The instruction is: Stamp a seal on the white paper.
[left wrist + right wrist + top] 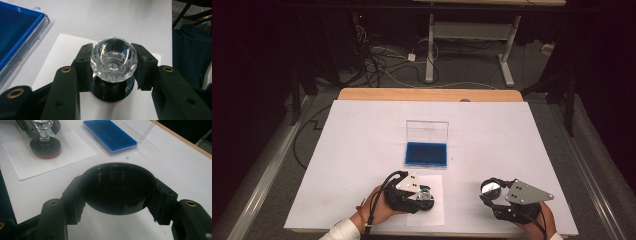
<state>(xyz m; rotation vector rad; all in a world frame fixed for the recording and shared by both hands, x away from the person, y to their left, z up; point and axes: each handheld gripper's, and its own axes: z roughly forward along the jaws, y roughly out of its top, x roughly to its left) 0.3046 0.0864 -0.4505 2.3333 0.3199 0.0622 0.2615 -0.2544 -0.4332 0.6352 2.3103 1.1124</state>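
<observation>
High view shows our left gripper (pixel 422 194) clamped on the crystal-knobbed stamp (pixel 113 60), standing on the paper sheet (pixel 437 212) near the bench's front edge. Our right gripper (pixel 494 192) grips the black cap (pixel 117 187). The open ink pad (pixel 426 153) sits mid-bench; we judge stamping underway, recapping left.
</observation>
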